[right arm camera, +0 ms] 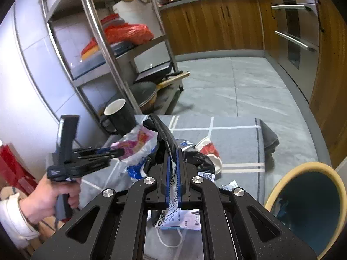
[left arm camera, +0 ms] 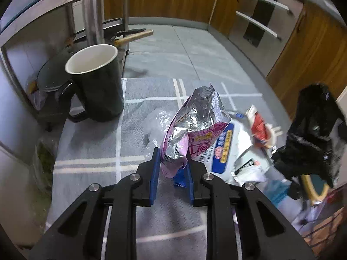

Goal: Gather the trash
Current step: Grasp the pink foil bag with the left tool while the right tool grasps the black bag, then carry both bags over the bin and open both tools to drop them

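My left gripper [left arm camera: 172,158] is shut on the lower end of a pink and silver foil snack bag [left arm camera: 195,117], which stands up from the grey cloth [left arm camera: 86,147]. The right wrist view shows the same left gripper [right arm camera: 120,151] from the side, with the pink bag [right arm camera: 134,145] in it and a person's hand [right arm camera: 54,195] on its grip. My right gripper [right arm camera: 173,151] is shut on a black plastic bag [right arm camera: 164,130], with a printed receipt [right arm camera: 173,214] caught between its pads too. On the cloth lie a white and blue packet [left arm camera: 225,143], a crumpled red and white wrapper [left arm camera: 260,130] and clear plastic [left arm camera: 156,125].
A black mug [left arm camera: 97,86] stands at the cloth's far left corner, next to a steel rack [right arm camera: 104,49] with pans. A blue bin with a yellow rim [right arm camera: 303,205] sits low on the right. A face mask [right arm camera: 171,234] lies under my right gripper. Wooden cabinets [right arm camera: 216,26] line the back.
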Demonstrator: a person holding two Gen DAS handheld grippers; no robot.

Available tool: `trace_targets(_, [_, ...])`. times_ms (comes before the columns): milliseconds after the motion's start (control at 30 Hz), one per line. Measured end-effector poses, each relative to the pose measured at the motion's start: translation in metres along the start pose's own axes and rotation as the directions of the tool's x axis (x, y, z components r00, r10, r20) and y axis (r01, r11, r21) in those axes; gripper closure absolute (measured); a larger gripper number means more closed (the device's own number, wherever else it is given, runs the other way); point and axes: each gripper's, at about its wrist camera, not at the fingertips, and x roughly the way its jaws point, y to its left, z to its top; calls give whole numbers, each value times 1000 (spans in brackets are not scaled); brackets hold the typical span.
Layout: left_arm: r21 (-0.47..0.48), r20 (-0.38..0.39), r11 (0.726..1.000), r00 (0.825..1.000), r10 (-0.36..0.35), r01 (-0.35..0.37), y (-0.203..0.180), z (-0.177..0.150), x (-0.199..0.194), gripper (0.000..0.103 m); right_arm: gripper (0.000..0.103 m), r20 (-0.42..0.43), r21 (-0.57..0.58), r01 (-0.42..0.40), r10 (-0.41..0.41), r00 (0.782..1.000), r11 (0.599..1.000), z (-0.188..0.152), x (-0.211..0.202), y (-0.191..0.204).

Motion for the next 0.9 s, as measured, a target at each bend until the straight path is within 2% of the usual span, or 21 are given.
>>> trace_targets(167, [-76, 37, 995, 997, -61, 64, 4, 2, -31, 83, 97, 36, 30, 1, -2, 999, 1000, 0, -18, -6])
trace_targets(367, [-113, 80, 985, 990, -119, 127, -3, 2, -60, 83, 97, 83, 79, 11, -17, 996, 997, -3, -45, -18])
trace_targets(533, [-91, 97, 978, 980, -177, 185, -26, -1, -76, 83, 97, 111, 127, 31, -45, 993, 991, -13, -68, -32])
trace_targets(767, [-64, 94, 955, 954, -284, 290, -66, -5, -87, 83, 97, 125, 174, 69, -92, 988, 982, -32, -96, -47])
trace_targets(900, [-28, 86, 950, 948, -308, 311, -87, -5, -87, 83, 97, 139, 206, 94, -124, 983, 974, -42, -114, -59])
